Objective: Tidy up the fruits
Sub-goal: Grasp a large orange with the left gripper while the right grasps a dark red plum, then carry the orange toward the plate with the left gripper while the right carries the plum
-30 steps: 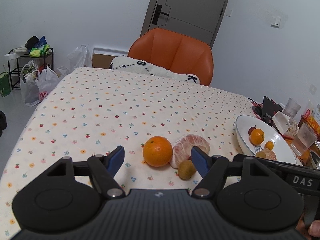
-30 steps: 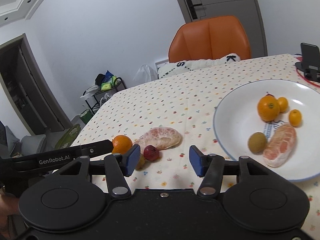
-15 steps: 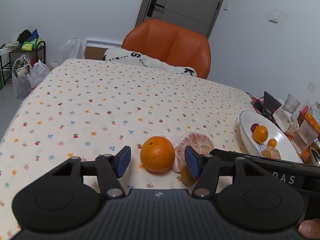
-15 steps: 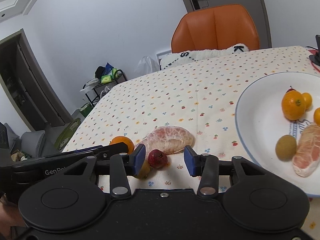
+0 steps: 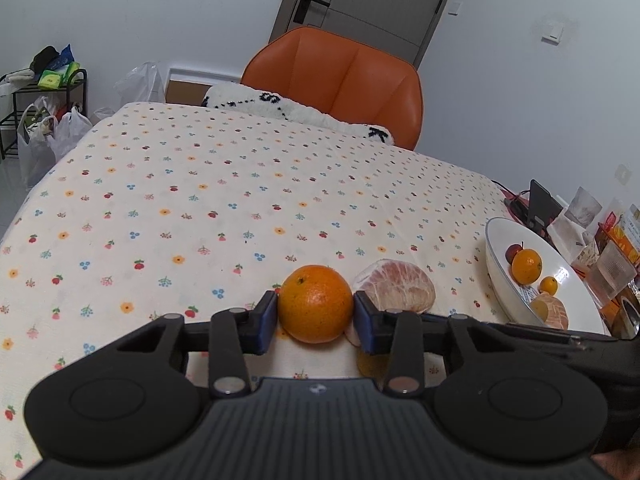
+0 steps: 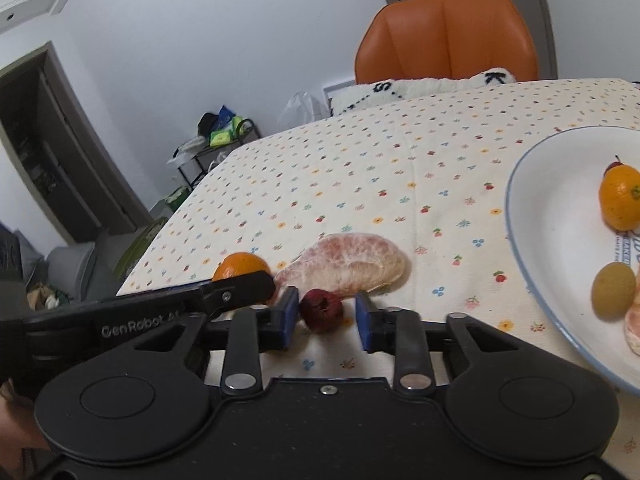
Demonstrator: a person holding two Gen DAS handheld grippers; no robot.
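Left gripper (image 5: 315,312): both blue pads press the sides of the orange (image 5: 315,303), which rests on the floral tablecloth (image 5: 200,208). The jaws are closed onto the fruit.

Right gripper (image 6: 326,316): the jaws stand partly open around a small dark-red fruit (image 6: 322,310). The left pad sits just beside it; a clear gap remains at the right pad. The fruit lies on the cloth, not gripped. Its kind cannot be determined.

Peeled pomelo segment (image 6: 344,264): lies on the cloth just behind the red fruit and to the right of the orange. In the left wrist view, its lower edge is hidden by the right-hand finger.

A yellowish fruit (image 5: 370,364) shows below that finger, mostly covered by the gripper body; identity unclear.

White plate (image 6: 552,240): at the right, cut off by the frame edge. It holds an orange (image 6: 620,198), a green-brown kiwi-like fruit (image 6: 612,295) and a pomelo piece (image 6: 634,328), the latter cropped. A dark fruit behind the plate's orange is mostly hidden.
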